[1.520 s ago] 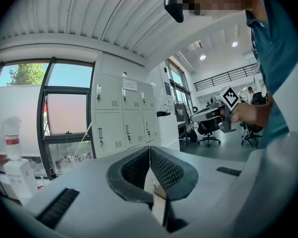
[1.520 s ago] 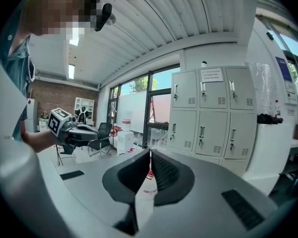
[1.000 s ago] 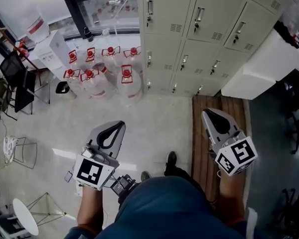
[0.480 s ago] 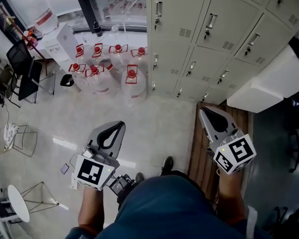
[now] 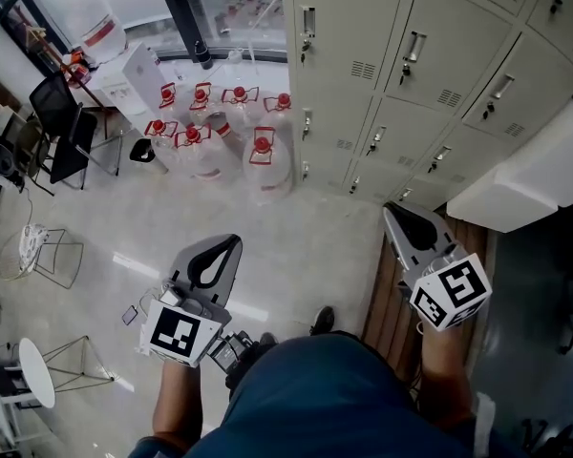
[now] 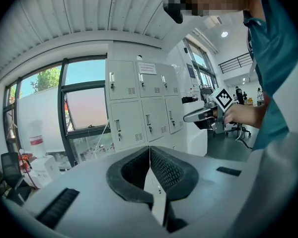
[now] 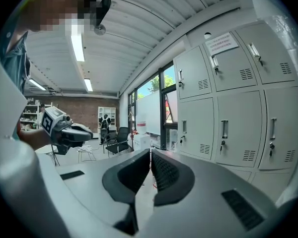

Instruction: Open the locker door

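Observation:
A bank of beige lockers (image 5: 430,74) with small doors and metal handles stands ahead at the upper right of the head view; every door I can see is closed. My left gripper (image 5: 233,241) is held low over the floor, its jaws shut and holding nothing. My right gripper (image 5: 392,212) points toward the bottom row of lockers, also shut and holding nothing, still short of the doors. In the left gripper view the lockers (image 6: 139,108) lie beyond the shut jaws (image 6: 149,149). In the right gripper view the lockers (image 7: 228,108) fill the right side beside the shut jaws (image 7: 150,152).
Several clear water jugs with red caps (image 5: 224,132) stand on the floor left of the lockers. A white box (image 5: 530,175) juts out at the right. A wooden strip (image 5: 382,299) lies under my right gripper. A black chair (image 5: 62,127), a wire stool (image 5: 43,256) and a white round table (image 5: 33,380) are at the left.
The lockers and jugs have slid down and grown larger in the head view as the person steps toward them. Both grippers keep their pose and stay shut.

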{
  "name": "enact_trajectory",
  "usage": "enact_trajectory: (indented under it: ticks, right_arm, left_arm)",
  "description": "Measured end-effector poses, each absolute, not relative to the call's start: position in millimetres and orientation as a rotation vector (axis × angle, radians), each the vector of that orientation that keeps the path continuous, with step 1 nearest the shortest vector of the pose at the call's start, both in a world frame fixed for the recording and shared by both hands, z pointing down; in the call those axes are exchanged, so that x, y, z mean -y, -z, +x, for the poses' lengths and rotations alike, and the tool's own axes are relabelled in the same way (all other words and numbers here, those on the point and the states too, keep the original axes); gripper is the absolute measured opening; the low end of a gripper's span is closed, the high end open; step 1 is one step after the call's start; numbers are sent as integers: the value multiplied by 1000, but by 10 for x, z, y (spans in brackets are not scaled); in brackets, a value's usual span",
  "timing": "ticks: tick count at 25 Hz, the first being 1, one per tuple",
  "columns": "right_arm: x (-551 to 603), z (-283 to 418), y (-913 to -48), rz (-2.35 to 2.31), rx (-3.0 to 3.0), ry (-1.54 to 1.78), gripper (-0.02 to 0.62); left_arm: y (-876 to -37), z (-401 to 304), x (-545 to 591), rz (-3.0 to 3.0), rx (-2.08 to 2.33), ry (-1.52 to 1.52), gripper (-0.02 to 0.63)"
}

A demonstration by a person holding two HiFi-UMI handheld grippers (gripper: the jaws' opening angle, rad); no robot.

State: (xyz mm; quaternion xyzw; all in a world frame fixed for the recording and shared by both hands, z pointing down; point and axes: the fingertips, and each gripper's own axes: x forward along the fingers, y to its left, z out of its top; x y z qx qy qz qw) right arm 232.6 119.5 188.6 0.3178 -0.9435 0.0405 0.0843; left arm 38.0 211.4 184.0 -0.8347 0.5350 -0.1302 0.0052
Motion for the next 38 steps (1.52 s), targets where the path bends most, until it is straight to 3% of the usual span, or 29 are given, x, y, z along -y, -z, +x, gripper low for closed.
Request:
enact_trajectory:
  ticks: [15, 28, 38]
  right_arm:
    - [-755, 2777, -2142, 1096, 2719, -174, 38]
    - [-278, 2046, -1916, 1310, 2643, -162, 38]
    - [131, 1928, -2057, 1422, 2529, -215, 38]
  left_arm:
    - [-2049, 661, -1441, -2708, -1528, 429, 18]
    - [-1870, -139, -394, -2770, -1290, 379, 18]
    - [-2008, -281, 273, -2862, -1157, 355, 18]
